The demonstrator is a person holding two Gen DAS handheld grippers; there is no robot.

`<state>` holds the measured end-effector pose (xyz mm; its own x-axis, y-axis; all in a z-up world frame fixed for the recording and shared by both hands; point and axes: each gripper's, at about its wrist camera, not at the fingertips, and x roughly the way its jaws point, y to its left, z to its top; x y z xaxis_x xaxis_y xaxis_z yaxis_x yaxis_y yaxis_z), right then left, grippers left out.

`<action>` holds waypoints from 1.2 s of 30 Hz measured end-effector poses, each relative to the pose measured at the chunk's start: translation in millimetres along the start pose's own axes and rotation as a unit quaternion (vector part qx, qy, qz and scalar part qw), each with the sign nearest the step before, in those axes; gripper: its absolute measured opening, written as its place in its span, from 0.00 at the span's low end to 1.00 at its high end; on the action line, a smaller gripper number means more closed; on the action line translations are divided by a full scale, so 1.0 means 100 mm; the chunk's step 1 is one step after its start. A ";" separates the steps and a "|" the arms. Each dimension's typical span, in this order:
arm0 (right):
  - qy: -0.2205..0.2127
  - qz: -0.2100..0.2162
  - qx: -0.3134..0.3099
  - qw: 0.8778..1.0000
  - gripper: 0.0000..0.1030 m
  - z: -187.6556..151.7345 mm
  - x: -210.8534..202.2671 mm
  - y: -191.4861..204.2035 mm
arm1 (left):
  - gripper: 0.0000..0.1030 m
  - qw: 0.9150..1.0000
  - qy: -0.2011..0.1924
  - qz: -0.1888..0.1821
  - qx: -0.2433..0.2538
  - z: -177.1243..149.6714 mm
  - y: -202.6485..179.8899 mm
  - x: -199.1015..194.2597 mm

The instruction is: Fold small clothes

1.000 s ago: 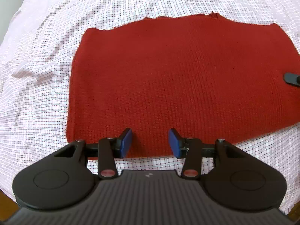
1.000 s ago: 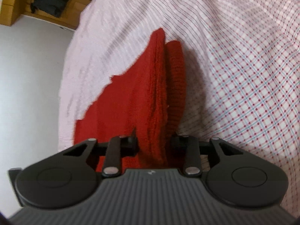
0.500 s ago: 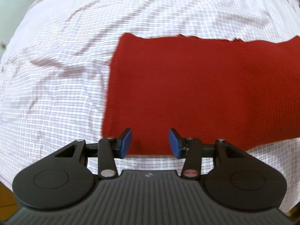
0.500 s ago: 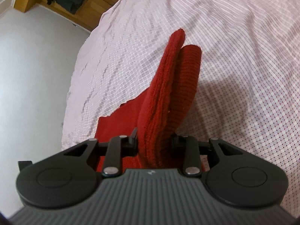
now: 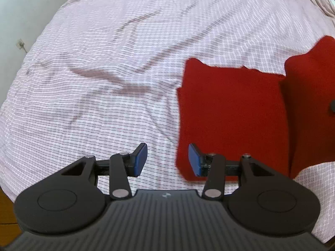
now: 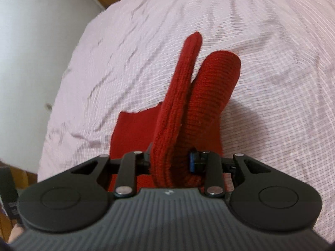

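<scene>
One red knitted garment was gripped, bunched, in the right tool above a checked bed sheet; the left tool was held half-open, empty; possibly a pale wall behind.

My left gripper hangs with jaws apart and nothing between them, just beside the red knit garment's near left corner. Beyond that garment, creased checked bedsheet spreads; the garment's right part is lifted.
</scene>
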<state>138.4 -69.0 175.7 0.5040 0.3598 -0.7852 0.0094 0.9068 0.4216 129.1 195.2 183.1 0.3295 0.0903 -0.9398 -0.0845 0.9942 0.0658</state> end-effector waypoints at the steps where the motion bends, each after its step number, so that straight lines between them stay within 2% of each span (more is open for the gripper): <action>1: 0.004 -0.003 -0.004 1.000 0.31 0.01 0.05 0.09 | 0.50 1.000 -0.002 0.000 -0.004 0.00 0.06 -0.01; 9: 0.060 -0.033 -0.059 0.996 0.32 -0.09 0.70 0.78 | 0.50 0.999 0.003 0.004 -0.033 -0.07 0.38 0.01; 16: 0.089 -0.019 -0.057 0.994 0.32 -0.25 1.19 0.94 | 0.50 0.999 0.023 0.016 -0.047 -0.17 0.62 0.11; 19: 0.091 0.001 -0.063 0.994 0.41 -0.31 1.28 0.98 | 0.50 0.998 0.028 0.020 -0.051 -0.20 0.68 0.14; 21: 0.086 0.019 -0.074 0.993 0.57 -0.34 1.29 1.01 | 0.50 0.998 0.030 0.022 -0.053 -0.20 0.71 0.17; 23: 0.080 0.038 -0.071 0.994 0.61 -0.37 1.24 1.04 | 0.50 0.998 0.032 0.024 -0.054 -0.19 0.72 0.18; 29: 0.062 0.079 -0.044 0.994 0.61 -0.36 1.01 1.01 | 0.50 0.998 0.022 0.023 -0.046 -0.07 0.64 0.14; 36: 0.054 0.091 -0.040 0.994 0.61 -0.44 0.55 0.78 | 0.50 1.000 0.003 0.017 -0.017 0.16 0.43 0.00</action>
<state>129.0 31.5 145.4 0.3962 0.5373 -0.7446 -0.1448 0.8373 0.5272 140.6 238.9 191.5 0.3207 0.1235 -0.9391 -0.1269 0.9881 0.0866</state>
